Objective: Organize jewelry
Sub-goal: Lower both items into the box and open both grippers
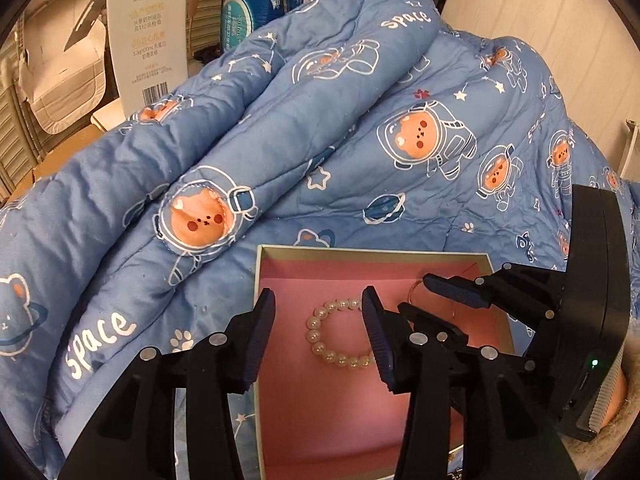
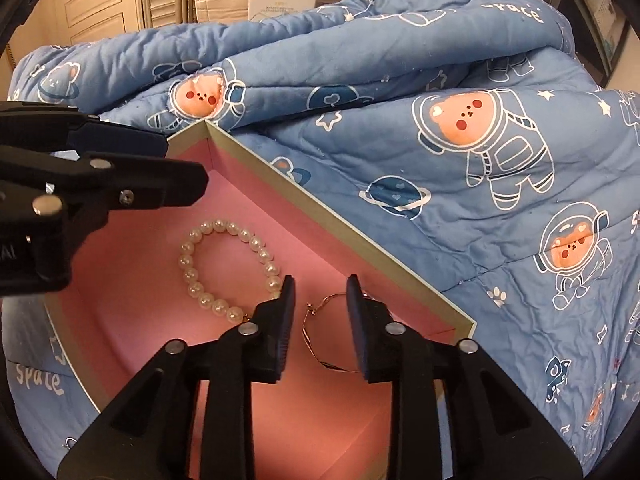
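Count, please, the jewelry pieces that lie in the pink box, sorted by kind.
Pearl bracelet: 1
Thin gold wire bangle: 1
Total: 2, both lying on the floor of the pink box.

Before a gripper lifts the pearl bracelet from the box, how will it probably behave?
The pearl bracelet is a loop of separate round beads, so it will probably sag, not stay stiff. The glossy beads may slip between flat pads. It looks light and should slide easily on the box floor.
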Demonstrator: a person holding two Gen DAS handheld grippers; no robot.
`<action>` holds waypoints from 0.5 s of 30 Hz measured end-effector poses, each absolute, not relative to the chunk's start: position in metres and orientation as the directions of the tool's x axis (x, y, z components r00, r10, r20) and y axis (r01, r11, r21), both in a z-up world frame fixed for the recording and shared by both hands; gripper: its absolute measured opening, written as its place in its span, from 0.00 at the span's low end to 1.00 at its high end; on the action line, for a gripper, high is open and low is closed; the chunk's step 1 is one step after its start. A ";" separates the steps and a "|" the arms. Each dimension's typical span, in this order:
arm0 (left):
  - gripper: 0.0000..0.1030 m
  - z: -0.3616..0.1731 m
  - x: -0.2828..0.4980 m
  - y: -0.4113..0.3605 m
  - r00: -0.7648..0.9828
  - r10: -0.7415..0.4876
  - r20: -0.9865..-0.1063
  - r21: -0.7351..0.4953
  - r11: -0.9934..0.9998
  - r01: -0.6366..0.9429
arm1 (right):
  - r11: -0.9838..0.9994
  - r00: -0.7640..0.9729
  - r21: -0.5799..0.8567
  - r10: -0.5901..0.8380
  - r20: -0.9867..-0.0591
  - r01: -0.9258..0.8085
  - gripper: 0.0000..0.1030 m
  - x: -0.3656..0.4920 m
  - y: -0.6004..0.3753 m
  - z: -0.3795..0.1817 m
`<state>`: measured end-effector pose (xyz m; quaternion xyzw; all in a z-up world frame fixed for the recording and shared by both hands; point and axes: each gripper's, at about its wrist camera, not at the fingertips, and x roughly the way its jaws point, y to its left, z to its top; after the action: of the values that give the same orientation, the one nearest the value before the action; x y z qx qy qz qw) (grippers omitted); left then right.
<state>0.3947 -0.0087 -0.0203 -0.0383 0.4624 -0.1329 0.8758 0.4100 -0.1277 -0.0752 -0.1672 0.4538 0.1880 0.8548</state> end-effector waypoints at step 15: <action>0.88 0.003 0.309 0.010 0.682 -0.257 -0.685 -0.154 0.966 0.210 | 0.926 0.589 0.107 0.315 -0.744 -0.361 0.71 0.356 -0.185 -0.025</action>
<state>0.3085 0.0104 0.0033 -0.0315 0.3781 -0.1273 0.9164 0.3557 -0.1855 -0.0251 -0.0277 0.4117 0.1898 0.8909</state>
